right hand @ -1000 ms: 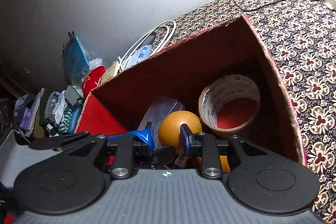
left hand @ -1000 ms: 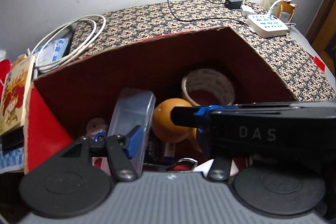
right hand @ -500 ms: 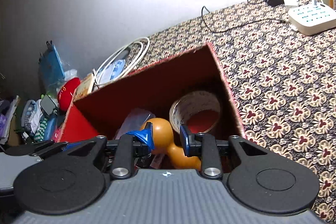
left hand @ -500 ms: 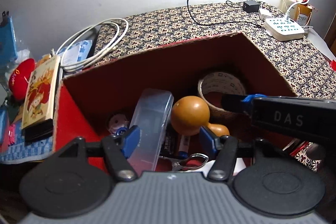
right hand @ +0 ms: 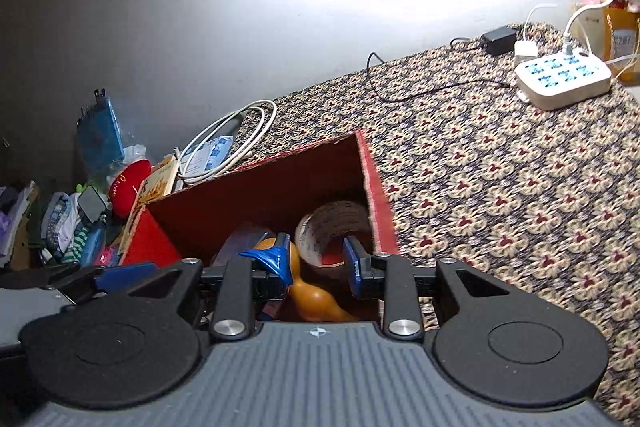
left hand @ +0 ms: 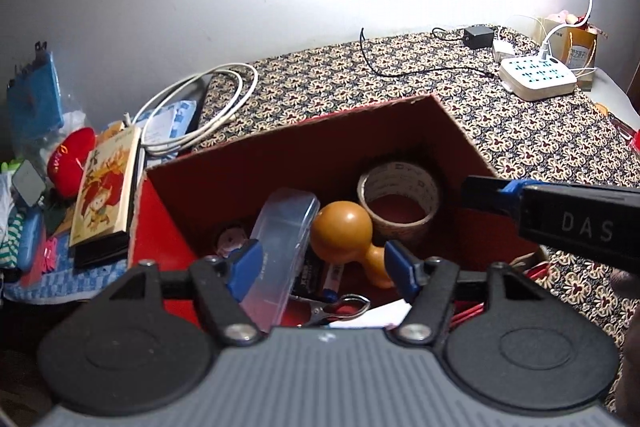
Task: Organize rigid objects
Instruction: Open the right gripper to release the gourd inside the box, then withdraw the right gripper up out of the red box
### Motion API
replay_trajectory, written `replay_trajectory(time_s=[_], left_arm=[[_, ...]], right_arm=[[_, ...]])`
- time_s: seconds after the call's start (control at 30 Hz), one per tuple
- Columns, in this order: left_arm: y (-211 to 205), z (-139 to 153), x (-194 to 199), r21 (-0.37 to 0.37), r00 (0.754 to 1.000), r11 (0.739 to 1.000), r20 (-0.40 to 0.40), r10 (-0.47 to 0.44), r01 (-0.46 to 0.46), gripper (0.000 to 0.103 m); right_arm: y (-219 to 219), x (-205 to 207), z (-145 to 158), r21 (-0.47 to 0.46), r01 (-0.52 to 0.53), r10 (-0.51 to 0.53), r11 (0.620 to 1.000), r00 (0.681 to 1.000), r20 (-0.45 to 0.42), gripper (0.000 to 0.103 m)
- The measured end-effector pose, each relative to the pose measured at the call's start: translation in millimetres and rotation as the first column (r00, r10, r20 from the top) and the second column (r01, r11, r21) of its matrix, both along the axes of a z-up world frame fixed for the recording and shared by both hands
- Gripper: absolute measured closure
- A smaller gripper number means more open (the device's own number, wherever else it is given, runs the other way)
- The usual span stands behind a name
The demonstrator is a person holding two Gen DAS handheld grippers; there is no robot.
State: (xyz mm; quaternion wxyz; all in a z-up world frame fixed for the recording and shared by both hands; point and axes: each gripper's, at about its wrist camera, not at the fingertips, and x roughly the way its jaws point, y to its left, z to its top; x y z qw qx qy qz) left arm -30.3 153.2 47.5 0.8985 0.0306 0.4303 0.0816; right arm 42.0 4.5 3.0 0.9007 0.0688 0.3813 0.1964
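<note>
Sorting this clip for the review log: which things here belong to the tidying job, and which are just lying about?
Job:
- red cardboard box
- orange wooden gourd
- roll of printed packing tape
- clear plastic case
- metal clip

Lying about:
- white power strip
- coiled white cable
- illustrated book
- red plush cushion
- black adapter

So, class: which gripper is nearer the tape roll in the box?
Right. The right gripper hovers just beside the tape roll; the left gripper hangs back over the near side of the box.
</note>
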Motion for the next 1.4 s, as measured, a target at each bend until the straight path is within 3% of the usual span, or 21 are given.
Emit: replay_trajectory(time_s=[0.37,0.77,1.03,1.4], left_arm=[[-74.7,11.5,-7.5,0.013,1.000,1.000,0.002,0.003,-0.003,0.032],[-158.0,-8.8,-3.1,-0.012,0.997,0.998,-0.049,-0.057,0.056,0.030],[-183.8,-29.8,4.6,-0.039,0.990,0.997,-0.123,-0.065,0.061,0.030],[-187.0,-45.2,14.8,-0.033,0.983,0.999,-0.183,-0.018,0.012,0.030]], right_arm=[[-69.5,-8.1,14.4,-0.063,0.012,-0.012,0.998,1.000,0.011,0.090],[-140.0,-13.1,5.8,-0.185,0.078,-0.084,0.980,0.996,-0.022,0.089],[-163.6,-9.6,-4.9,-0.240,0.111,-0.130,0.965,0.989,-0.068,0.089],[-170.7,-4.3,-15.4,-0.276,0.124,-0.161,0.953,0.980,-0.117,0.088]])
